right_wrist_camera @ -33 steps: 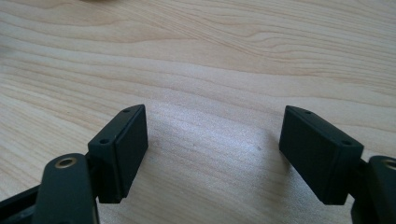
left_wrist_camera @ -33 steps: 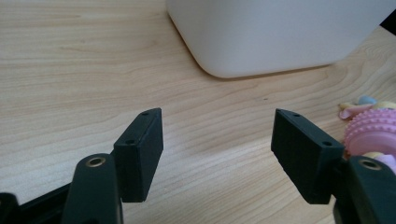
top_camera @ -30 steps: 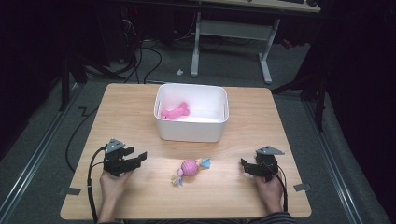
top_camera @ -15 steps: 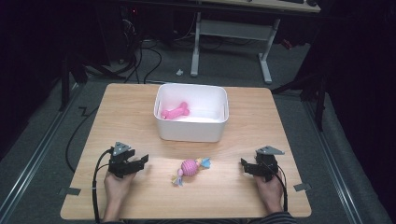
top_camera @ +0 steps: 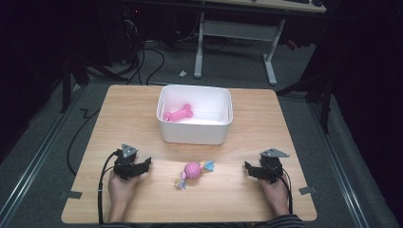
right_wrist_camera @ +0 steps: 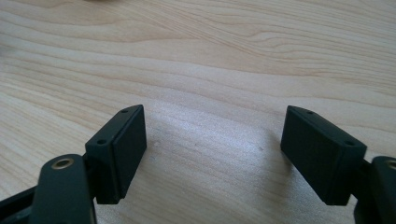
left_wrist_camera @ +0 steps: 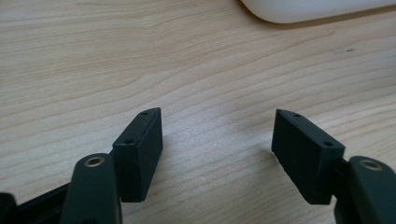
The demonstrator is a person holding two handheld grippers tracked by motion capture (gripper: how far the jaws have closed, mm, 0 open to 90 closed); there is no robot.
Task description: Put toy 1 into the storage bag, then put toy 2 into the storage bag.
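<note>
Broadly, the light wooden table (top_camera: 142, 104) carries everything, and its near half is left bare enough for both hands to rest on. Toward the far middle stands the white rectangular plastic bin (top_camera: 196, 130), open at the top and within easy reach of either side, which suits it as a drop-off point; a pink bone-shaped rubber toy (top_camera: 178, 113) already lies inside at its left end. Just in front of the bin, apart from its wall, the pink ribbed ball toy with yellow and blue rope tufts (top_camera: 192, 170) lies on the wood, roughly midway between the two hands, so either one could go for it.

The left gripper (top_camera: 138, 166) sits low at the table's near left, its jaws spread wide over bare wood with nothing between them; its own view catches the bin's rounded corner at the top edge. The right gripper (top_camera: 255, 169) rests near the right edge, jaws likewise spread and empty. Both point inward toward the ball toy, which looks like a ready stance before a reach; the toy is not yet touched.
</note>
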